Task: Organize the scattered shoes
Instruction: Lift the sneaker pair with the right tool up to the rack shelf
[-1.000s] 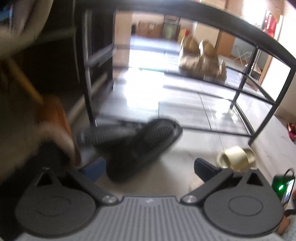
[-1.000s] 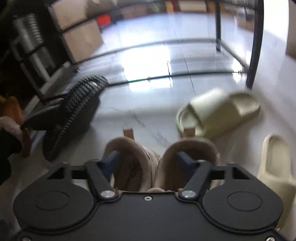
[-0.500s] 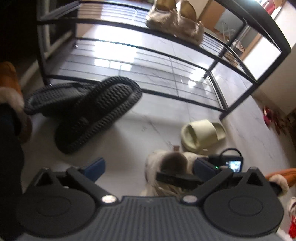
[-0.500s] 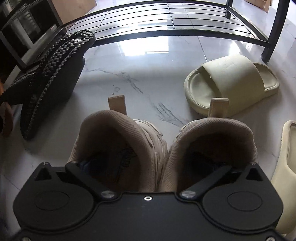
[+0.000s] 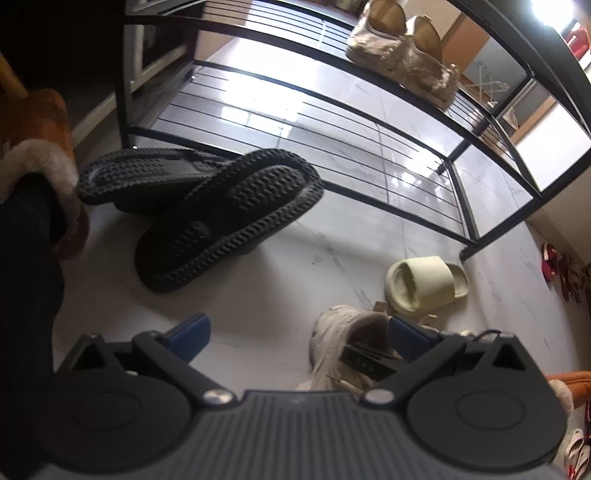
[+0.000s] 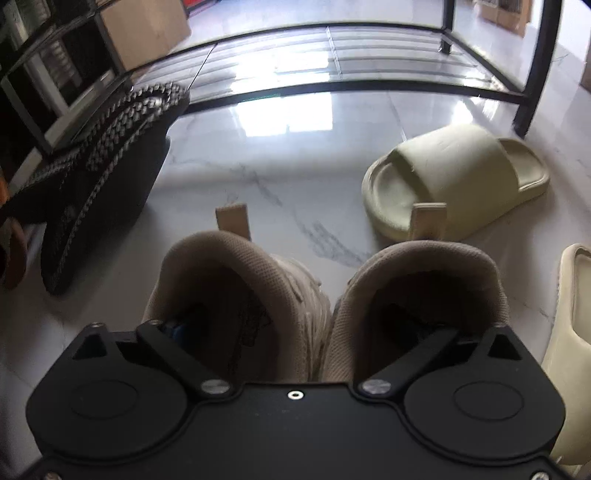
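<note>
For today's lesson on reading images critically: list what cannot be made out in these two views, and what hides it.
- Right tool, right wrist view: its fingers reach inside the two beige sneakers; the collars hide the pads as the jaws close.
- Second pale slide, right wrist view: cut off by the right edge.
- Red shoes, left wrist view: too small and at the edge.

A white marble floor (image 6: 288, 184) with grey veins spreads ahead of the hand-held gripper and shines with window glare. A cardboard box (image 6: 147, 29) stands far ahead to the left, at the top of the right wrist view. In the left wrist view a white wire drying rack (image 5: 487, 79) stands far off, upper right, beside a pale wall (image 5: 554, 129).
</note>
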The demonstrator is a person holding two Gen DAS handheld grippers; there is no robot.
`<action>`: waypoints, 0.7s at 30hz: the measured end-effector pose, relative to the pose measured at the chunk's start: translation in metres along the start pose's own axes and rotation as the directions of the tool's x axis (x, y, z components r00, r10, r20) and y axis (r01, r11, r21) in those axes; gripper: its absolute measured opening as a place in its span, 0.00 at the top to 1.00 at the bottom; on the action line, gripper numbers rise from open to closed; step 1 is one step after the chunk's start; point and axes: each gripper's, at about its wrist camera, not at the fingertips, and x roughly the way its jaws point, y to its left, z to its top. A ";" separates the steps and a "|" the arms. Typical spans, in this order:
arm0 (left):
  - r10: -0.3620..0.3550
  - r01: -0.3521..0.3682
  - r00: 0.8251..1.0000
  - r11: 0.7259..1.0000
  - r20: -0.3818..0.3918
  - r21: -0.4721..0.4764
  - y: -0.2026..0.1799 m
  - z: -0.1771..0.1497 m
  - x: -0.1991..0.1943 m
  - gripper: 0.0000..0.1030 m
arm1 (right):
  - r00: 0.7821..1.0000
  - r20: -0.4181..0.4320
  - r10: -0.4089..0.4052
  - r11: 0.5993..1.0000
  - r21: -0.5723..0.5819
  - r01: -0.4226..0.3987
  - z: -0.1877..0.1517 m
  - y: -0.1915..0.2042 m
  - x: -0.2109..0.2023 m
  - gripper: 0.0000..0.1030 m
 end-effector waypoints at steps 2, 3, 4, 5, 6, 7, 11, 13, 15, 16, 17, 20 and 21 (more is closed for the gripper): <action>0.008 -0.008 1.000 1.000 0.004 -0.008 0.004 0.001 -0.001 0.01 | 0.999 0.022 -0.025 0.999 0.026 0.025 0.001 -0.004 -0.003 0.33; 0.013 -0.013 1.000 1.000 0.004 -0.013 0.006 0.001 -0.001 0.01 | 0.998 0.033 -0.044 0.998 0.042 0.043 0.002 -0.007 -0.005 0.43; 0.017 -0.017 1.000 1.000 0.003 -0.021 0.010 0.001 -0.002 0.01 | 0.998 0.040 -0.058 0.997 0.053 0.056 0.003 -0.010 -0.006 0.45; 0.021 -0.021 1.000 0.999 0.001 -0.030 0.014 0.001 -0.002 0.01 | 0.998 0.040 -0.055 0.997 0.048 0.053 0.004 -0.011 -0.006 0.49; 0.026 -0.026 1.000 0.999 0.001 -0.040 0.017 0.002 -0.002 0.01 | 0.997 0.048 -0.054 0.998 0.034 0.053 0.004 -0.012 -0.008 0.53; 0.032 -0.032 0.999 0.998 0.002 -0.046 0.020 0.002 -0.003 0.01 | 0.997 0.060 -0.057 0.998 0.017 0.056 0.003 -0.012 -0.009 0.55; 0.053 -0.052 0.999 0.997 0.013 -0.062 0.029 0.002 -0.005 0.01 | 0.989 0.114 -0.090 0.996 -0.008 0.091 -0.005 -0.005 -0.013 0.58; 0.060 -0.059 0.998 0.996 0.015 -0.069 0.033 0.003 -0.006 0.01 | 0.982 0.163 -0.092 0.996 0.027 0.089 -0.012 -0.005 -0.018 0.58; 0.055 -0.054 0.998 0.996 0.009 -0.077 0.034 0.002 -0.006 0.01 | 0.969 0.233 -0.084 0.996 0.025 0.081 -0.022 -0.004 -0.027 0.58; 0.053 -0.052 0.999 0.995 0.007 -0.080 0.035 0.002 -0.006 0.01 | 0.964 0.254 -0.083 0.997 0.014 0.082 -0.025 -0.003 -0.030 0.59; 0.050 -0.049 0.999 0.996 0.004 -0.080 0.035 0.002 -0.005 0.01 | 0.959 0.272 -0.081 0.997 0.009 0.082 -0.028 -0.003 -0.033 0.59; 0.045 -0.045 0.999 0.997 0.001 -0.065 0.033 0.001 -0.005 0.01 | 0.927 0.369 -0.068 0.997 -0.001 0.074 -0.042 -0.002 -0.050 0.59; 0.045 -0.045 0.999 0.997 0.001 -0.060 0.033 0.001 -0.005 0.01 | 0.916 0.395 -0.065 0.997 -0.001 0.071 -0.046 -0.002 -0.055 0.59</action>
